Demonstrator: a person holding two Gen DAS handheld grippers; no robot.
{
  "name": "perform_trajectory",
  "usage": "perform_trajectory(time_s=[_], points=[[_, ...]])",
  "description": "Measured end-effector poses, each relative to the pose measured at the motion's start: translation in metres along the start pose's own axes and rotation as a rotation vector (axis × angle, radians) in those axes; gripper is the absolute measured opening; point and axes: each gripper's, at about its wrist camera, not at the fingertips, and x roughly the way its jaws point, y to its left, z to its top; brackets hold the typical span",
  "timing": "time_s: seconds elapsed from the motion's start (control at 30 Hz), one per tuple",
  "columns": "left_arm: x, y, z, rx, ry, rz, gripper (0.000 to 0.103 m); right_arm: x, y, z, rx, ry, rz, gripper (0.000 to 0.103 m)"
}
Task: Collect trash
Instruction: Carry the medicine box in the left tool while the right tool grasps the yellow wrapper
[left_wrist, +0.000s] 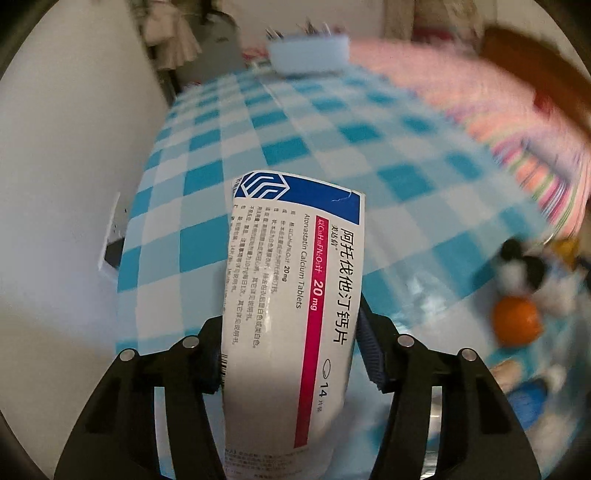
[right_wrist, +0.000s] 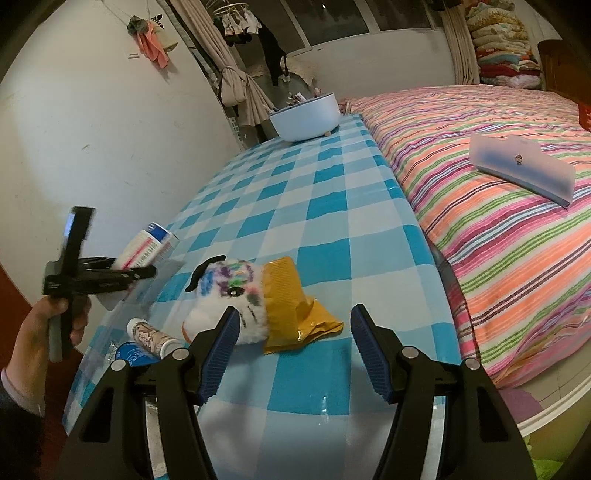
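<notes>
Landmark: blue-and-white checked tablecloth (right_wrist: 295, 206), running alongside a striped bed (right_wrist: 498, 221).
Left gripper (left_wrist: 291, 354): clenched on an Atorvastatin Calcium Tablets box (left_wrist: 295, 280); left pad against the box's side, right pad partly hidden behind its other edge.
Box position: lifted above the cloth's near-left part, seen from the right wrist view as well; its lower end is cut off by the frame in the left wrist view.
Right gripper (right_wrist: 291, 350): released, nothing between the blue ribbed pads, hovering over the cloth's near edge.
Plush toy (right_wrist: 225, 299): white with coloured scribbles, lying on the near part of the cloth, its lower edge hidden by the right gripper's left finger.
Yellow wrapper (right_wrist: 299, 314): crumpled, touching the toy's right side, partly under it.
Small tube (right_wrist: 151, 338): left of the toy near the cloth's edge; label too small to read.
Blue item (right_wrist: 131, 354): beside the tube, mostly hidden by the gripper.
White tub (right_wrist: 306, 118): far end of the cloth; contents unclear.
Left view, right side: motion-blurred; an orange round thing (left_wrist: 515, 321) cannot be identified.
Person's hand (right_wrist: 55, 321): grips the left tool's handle, off the cloth's left edge.
</notes>
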Motion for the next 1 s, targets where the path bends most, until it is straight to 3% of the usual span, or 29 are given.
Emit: perform_trajectory(time_s=[0.17, 0.3, 0.57, 0.6, 0.7, 0.83, 1.0], points=[[-0.055, -0.031, -0.007, -0.064, -0.145, -0.092, 0.055, 0.005, 0.001, 0.002, -0.004, 0.006, -0.003, 0.061], [-0.080, -0.062, -0.014, -0.084, -0.213, -0.130, 0.056, 0.008, 0.003, 0.003, -0.003, 0.006, 0.005, 0.061], [-0.098, -0.095, -0.031, -0.160, -0.269, -0.262, 0.056, 0.021, -0.008, 0.006, 0.081, 0.028, 0.049, 0.049], [-0.099, -0.097, -0.032, -0.157, -0.275, -0.265, 0.056, 0.023, -0.011, 0.006, 0.099, 0.031, 0.055, 0.047], [-0.101, -0.102, -0.032, -0.154, -0.282, -0.275, 0.056, 0.025, -0.015, 0.006, 0.120, 0.040, 0.085, 0.026], [-0.103, -0.102, -0.034, -0.159, -0.286, -0.276, 0.056, 0.030, -0.016, 0.004, 0.126, 0.058, 0.105, 0.021], [-0.110, -0.108, -0.040, -0.148, -0.295, -0.284, 0.056, 0.015, -0.007, 0.006, 0.083, 0.005, 0.106, 0.017]])
